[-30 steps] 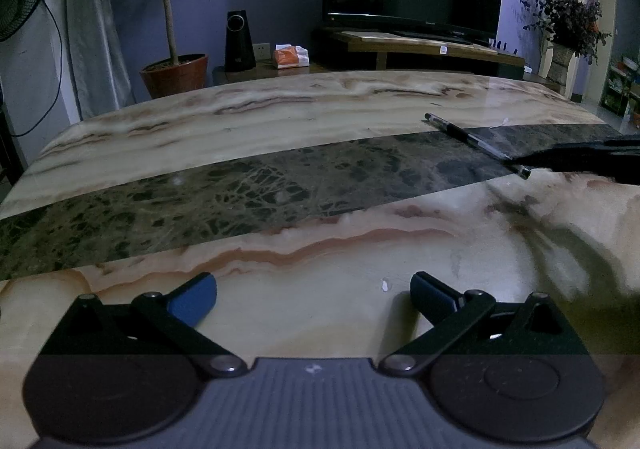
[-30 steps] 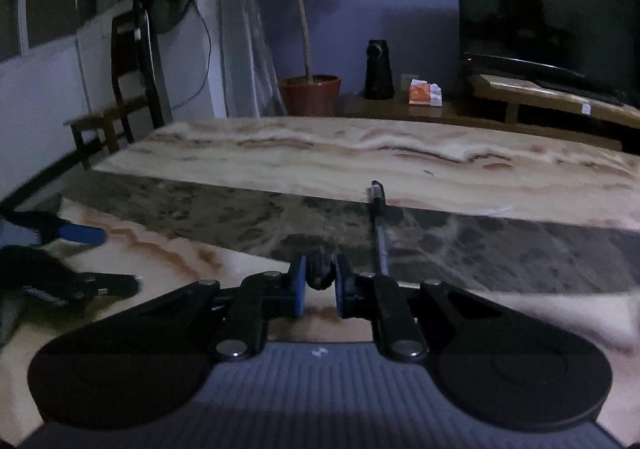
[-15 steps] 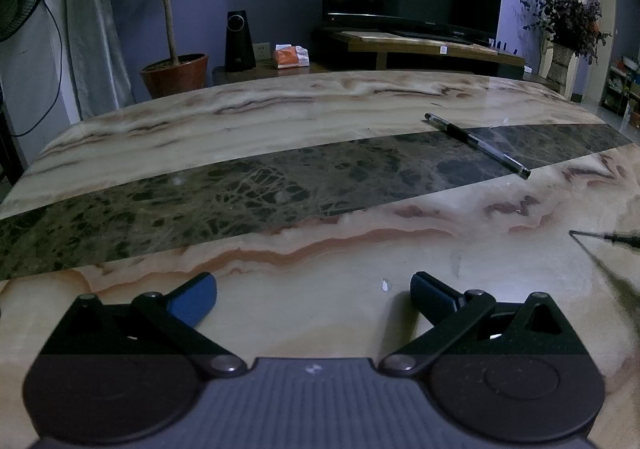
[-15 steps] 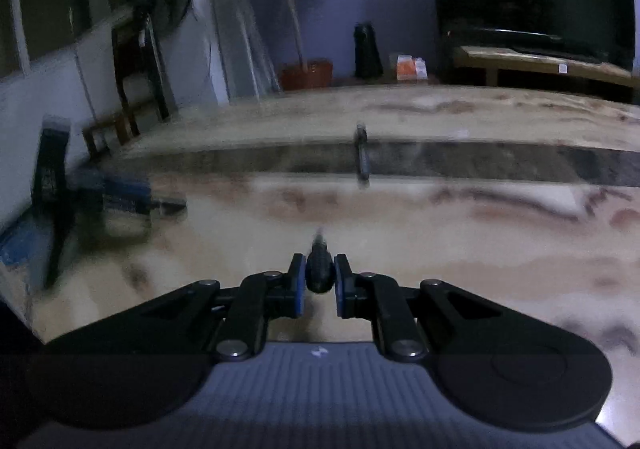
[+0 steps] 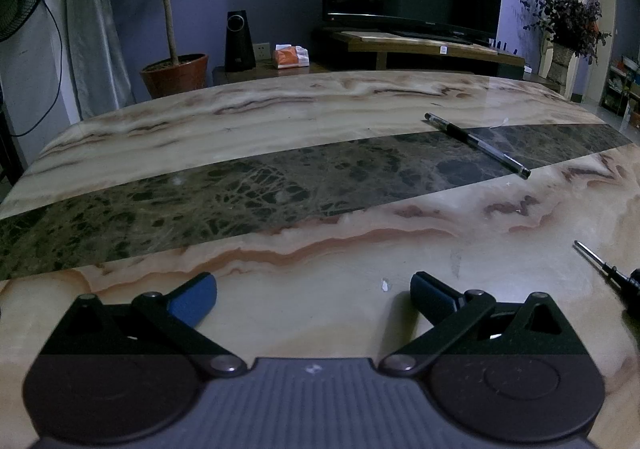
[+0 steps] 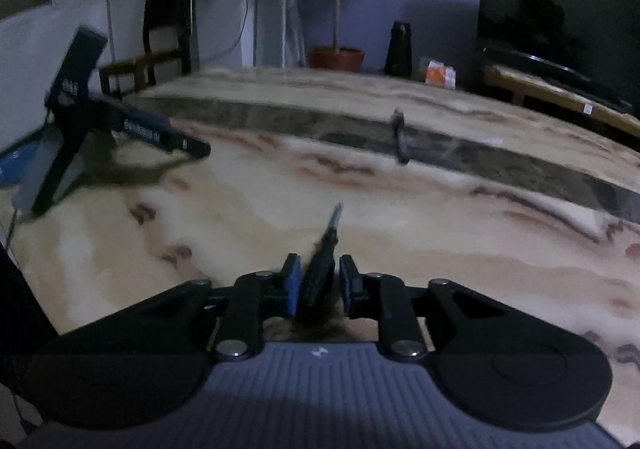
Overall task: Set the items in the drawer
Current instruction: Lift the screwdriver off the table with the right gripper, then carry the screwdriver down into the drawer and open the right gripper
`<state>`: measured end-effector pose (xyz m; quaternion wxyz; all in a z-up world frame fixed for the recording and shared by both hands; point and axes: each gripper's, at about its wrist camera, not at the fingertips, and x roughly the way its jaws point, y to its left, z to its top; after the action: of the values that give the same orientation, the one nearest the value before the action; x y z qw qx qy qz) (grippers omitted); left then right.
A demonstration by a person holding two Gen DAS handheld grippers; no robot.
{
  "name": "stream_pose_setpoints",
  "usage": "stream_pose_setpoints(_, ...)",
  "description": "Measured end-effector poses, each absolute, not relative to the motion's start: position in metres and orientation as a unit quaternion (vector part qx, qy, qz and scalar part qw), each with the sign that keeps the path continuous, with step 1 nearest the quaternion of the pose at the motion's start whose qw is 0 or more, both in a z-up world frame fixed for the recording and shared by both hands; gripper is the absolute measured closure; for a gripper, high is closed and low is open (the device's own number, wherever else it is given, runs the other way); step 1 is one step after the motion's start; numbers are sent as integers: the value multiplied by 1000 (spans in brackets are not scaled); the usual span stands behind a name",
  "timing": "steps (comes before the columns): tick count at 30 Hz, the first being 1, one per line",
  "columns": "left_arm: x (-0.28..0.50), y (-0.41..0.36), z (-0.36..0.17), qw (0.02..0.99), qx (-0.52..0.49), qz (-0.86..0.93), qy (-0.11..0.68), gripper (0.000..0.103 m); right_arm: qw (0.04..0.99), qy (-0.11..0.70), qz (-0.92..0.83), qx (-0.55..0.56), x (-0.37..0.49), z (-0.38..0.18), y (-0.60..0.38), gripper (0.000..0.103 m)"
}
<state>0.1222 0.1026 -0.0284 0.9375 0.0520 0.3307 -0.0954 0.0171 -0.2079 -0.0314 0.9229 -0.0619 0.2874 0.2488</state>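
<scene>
The marble table [image 5: 280,121] carries everything; no drawer is in view. My left gripper [image 5: 314,289] idles with jaws apart, empty. My right gripper [image 6: 319,283] has just been opening around the screwdriver [image 6: 322,265], apparently released onto the table through the blur. The pen [image 5: 476,143] lies beyond.

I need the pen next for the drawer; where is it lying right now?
The pen lies on the marble table, far right in the left wrist view, slanting across the dark stone band, well beyond the screwdriver.
</scene>
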Motion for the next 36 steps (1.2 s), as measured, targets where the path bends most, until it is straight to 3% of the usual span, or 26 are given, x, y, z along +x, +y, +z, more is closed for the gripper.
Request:
stream_pose_setpoints(7, 122, 103, -28, 937, 52, -95, 331, 0, 927, 278, 244, -69, 17, -35, -202, 72)
stream_pose_setpoints(8, 122, 103, -28, 937, 52, -95, 331, 0, 926, 275, 246, -74, 15, -35, -200, 83)
stream_pose_setpoints(9, 122, 103, -28, 937, 52, -95, 331, 0, 927, 272, 245, -82, 13, -35, -198, 86)
stream_pose_setpoints(28, 122, 103, -28, 937, 52, -95, 331, 0, 930, 273, 247, -19, -6, -14, -209, 86)
stream_pose_setpoints(36, 122, 103, -28, 937, 52, -95, 331, 0, 890, 267, 366, -56, -58, 24, -220, 86)
